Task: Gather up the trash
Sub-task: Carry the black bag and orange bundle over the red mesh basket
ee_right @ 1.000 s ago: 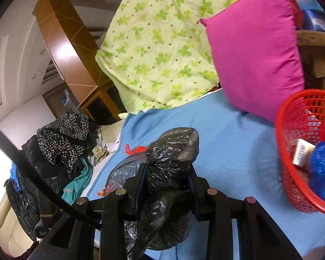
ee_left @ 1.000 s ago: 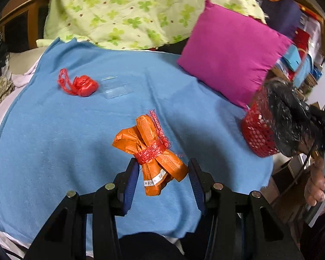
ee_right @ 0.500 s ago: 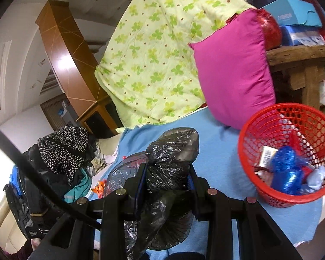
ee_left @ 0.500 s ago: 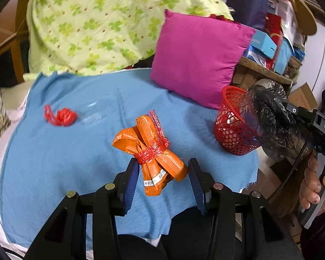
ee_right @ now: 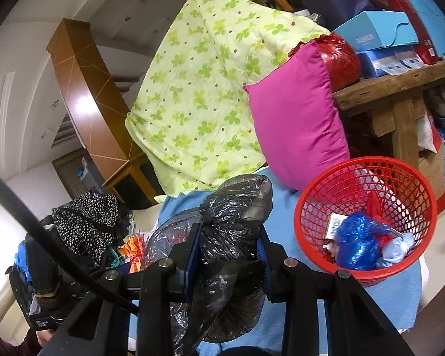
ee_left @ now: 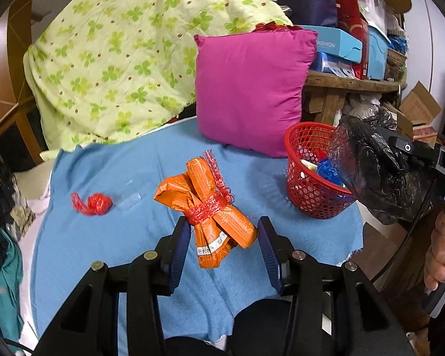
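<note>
Between the blue pads of my left gripper (ee_left: 224, 238) I am holding an orange wrapper bundle (ee_left: 206, 204) tied round with red netting; the pads are clamping its lower end, and it is hanging above the blue blanket (ee_left: 98, 237). In my right gripper (ee_right: 228, 249) I am squeezing a crumpled black plastic bag (ee_right: 234, 216), jaws closed tight on its middle, beside and above the red mesh basket (ee_right: 412, 178). The basket is standing at the blanket's right edge, already carrying blue plastic wads (ee_right: 356, 243) and a small barcoded carton (ee_right: 333, 225). Left on the blanket, well apart from the basket, a red net ball (ee_left: 95, 204) is lying with a clear plastic scrap (ee_left: 130, 200) just beside it. Behind, a magenta cushion (ee_left: 249, 89) is leaning against a green clover quilt (ee_left: 118, 53). A wooden bench (ee_right: 400, 86) piled with boxes is standing to the right.
</note>
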Tool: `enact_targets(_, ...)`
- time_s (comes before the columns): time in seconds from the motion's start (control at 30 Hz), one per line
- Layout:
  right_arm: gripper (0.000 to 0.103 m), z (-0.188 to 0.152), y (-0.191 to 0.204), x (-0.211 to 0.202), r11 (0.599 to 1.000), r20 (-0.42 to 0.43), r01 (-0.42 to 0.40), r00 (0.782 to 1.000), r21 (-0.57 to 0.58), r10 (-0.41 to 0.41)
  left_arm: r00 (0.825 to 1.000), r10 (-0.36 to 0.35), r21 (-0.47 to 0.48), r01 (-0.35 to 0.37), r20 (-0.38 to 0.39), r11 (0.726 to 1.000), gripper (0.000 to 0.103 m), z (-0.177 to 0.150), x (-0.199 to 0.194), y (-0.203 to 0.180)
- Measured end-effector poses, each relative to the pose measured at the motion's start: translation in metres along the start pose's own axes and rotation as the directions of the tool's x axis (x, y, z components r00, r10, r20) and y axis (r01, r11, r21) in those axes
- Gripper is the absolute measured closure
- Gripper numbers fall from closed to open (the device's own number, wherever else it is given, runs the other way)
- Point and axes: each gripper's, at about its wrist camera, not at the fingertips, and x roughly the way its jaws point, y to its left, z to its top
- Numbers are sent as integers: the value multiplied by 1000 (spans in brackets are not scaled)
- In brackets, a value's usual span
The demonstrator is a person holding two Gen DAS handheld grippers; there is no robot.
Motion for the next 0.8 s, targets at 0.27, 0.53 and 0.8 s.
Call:
enact_targets(0.27,66,3,-15,-11,999,27,15,999,30,-16,1000,12,55,-12,3,998,55,11,4,-20)
enact_targets(0.53,66,5,-38,-23,997,46,50,998,66,-53,1000,1,103,0,-11,995,55,15,14,-40)
enact_targets(0.8,66,9,-56,-32,991,64,87,994,97,-93,1000,-7,127,11,-29,992,54,19,25,-51)
